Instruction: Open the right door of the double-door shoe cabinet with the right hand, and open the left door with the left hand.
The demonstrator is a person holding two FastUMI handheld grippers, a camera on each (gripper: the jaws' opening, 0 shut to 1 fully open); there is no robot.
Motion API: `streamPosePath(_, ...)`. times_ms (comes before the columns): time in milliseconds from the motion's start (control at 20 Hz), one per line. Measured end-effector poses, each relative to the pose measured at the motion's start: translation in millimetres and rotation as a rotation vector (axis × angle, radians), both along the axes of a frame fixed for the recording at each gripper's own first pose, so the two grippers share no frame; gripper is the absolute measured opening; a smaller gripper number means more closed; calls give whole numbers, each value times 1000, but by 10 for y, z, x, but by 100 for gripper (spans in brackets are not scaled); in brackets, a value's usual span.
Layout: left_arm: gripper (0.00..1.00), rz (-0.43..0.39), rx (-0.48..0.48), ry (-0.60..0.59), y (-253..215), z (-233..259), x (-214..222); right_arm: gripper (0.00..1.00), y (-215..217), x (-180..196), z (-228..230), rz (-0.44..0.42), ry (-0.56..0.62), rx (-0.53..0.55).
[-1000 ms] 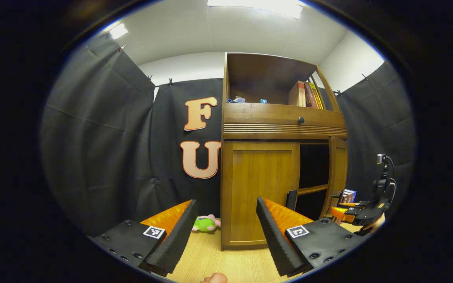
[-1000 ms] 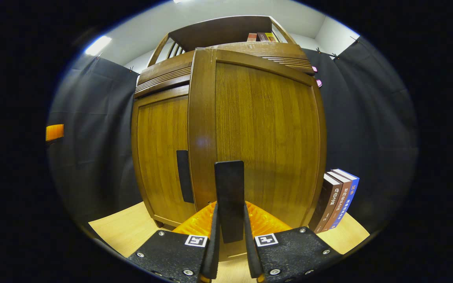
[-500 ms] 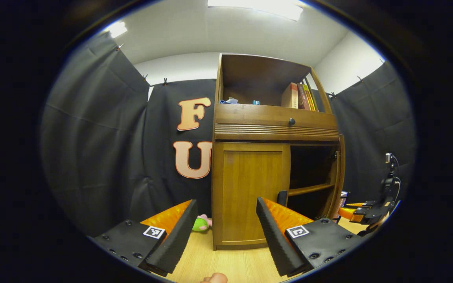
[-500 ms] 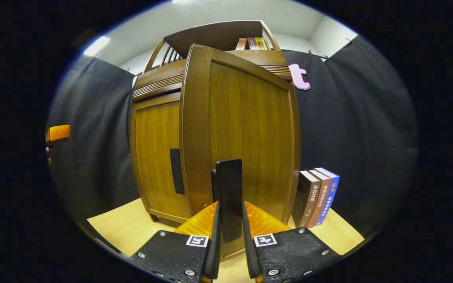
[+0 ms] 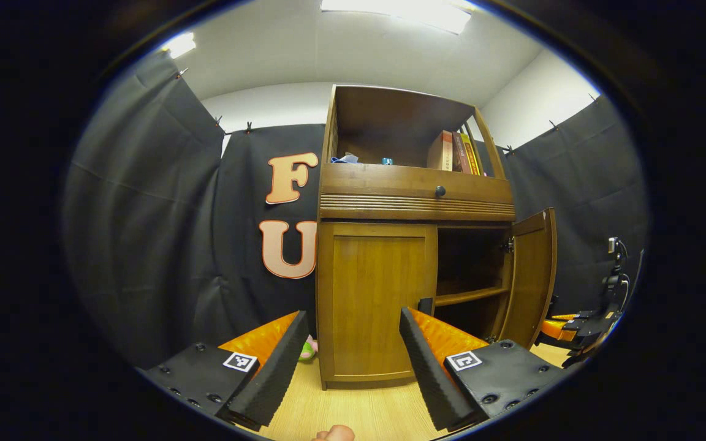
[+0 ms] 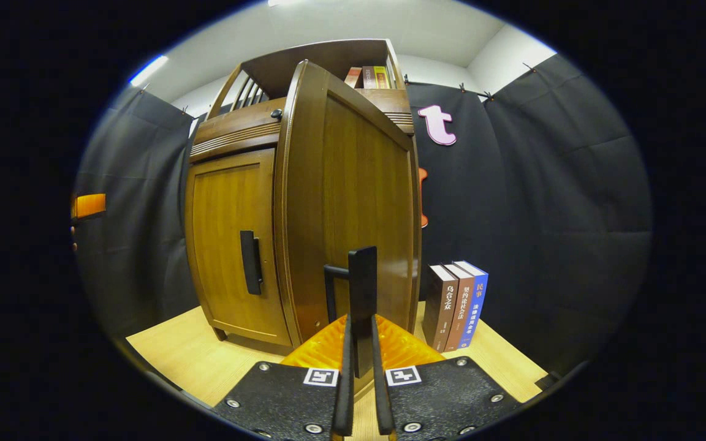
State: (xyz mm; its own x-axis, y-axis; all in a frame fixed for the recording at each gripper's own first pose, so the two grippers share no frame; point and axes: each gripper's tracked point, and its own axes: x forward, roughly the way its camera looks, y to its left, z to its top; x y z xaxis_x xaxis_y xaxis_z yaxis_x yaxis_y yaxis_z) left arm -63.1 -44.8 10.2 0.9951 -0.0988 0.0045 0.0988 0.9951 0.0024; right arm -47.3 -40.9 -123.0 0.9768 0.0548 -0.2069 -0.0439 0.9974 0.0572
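Observation:
The wooden shoe cabinet (image 5: 414, 193) stands on the floor ahead. Its left door (image 5: 368, 300) is closed, with a dark handle (image 5: 426, 305) at its inner edge. My left gripper (image 5: 353, 321) hangs open in front of that door, apart from it, holding nothing. The right door (image 5: 534, 275) stands swung wide open, baring a dark inside with a shelf (image 5: 466, 297). In the right gripper view, my right gripper (image 6: 360, 343) is shut on the right door's black handle (image 6: 362, 288). The right door (image 6: 353, 202) is seen from its front, and the closed left door (image 6: 233, 245) shows its handle (image 6: 250, 262).
Three books (image 6: 457, 303) stand upright on the wooden floor (image 6: 193, 355) just right of the open door. A small green plush toy (image 5: 307, 350) lies left of the cabinet's foot. More books (image 5: 451, 152) sit on the open top shelf. Black cloth walls close in all around.
The right door has swung much wider open, pulled by my right gripper on its handle. The cabinet has slid left in the left gripper view. My left gripper has stayed open.

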Motion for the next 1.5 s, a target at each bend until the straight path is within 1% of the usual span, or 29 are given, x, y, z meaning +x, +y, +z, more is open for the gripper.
streamPosePath(100,94,0,-2,0,-2,0,3,13,-68,-20,3,-12,1,-7)
streamPosePath(150,96,0,-3,2,-9,4,4,12,-117,-29,-1,-18,1,-14)
streamPosePath(200,95,-1,-1,3,-18,-7,-9,12,-158,-41,5,-22,2,-19)
streamPosePath(250,96,-1,3,2,-11,0,2,11,-197,-52,-2,-27,3,-22)
streamPosePath(350,96,4,6,-2,-5,26,-7,10,-266,-74,7,-34,3,-33)
streamPosePath(750,95,-21,14,8,-209,-22,45,10,-480,-105,-6,-29,-4,-48)
streamPosePath(800,96,-24,13,11,-233,-36,58,19,-537,-118,-2,-35,-4,-48)
streamPosePath(850,96,-28,13,14,-260,-45,67,8,-602,-116,3,-43,-4,-48)
streamPosePath(900,96,-31,12,16,-277,-54,74,19,-668,-130,4,-52,-5,-50)
streamPosePath(950,96,-33,12,18,-299,-64,84,18,-739,-129,-8,-64,-6,-51)
streamPosePath(1000,96,-37,12,20,-328,-84,95,7,-807,-131,-25,-74,-6,-53)
streamPosePath(1050,95,-40,11,23,-365,-91,116,6,-876,-139,-28,-80,-6,-55)
streamPosePath(1100,96,-46,11,26,-400,-106,130,6,-931,-144,-35,-88,-6,-54)
streamPosePath(1150,95,-52,11,29,-442,-126,151,5,-991,-148,-53,-98,-5,-48)
streamPosePath(1300,96,-68,14,41,-551,-191,224,6,-1108,-180,-89,-115,-6,-36)
streamPosePath(1400,95,-77,7,47,-631,-224,289,5,-1262,-213,-114,-139,-5,-45)
streamPosePath(1450,96,-83,4,52,-678,-248,317,6,-1327,-233,-124,-152,-4,-41)
streamPosePath(1500,96,-90,3,54,-725,-271,343,5,-1388,-244,-127,-162,-1,-31)
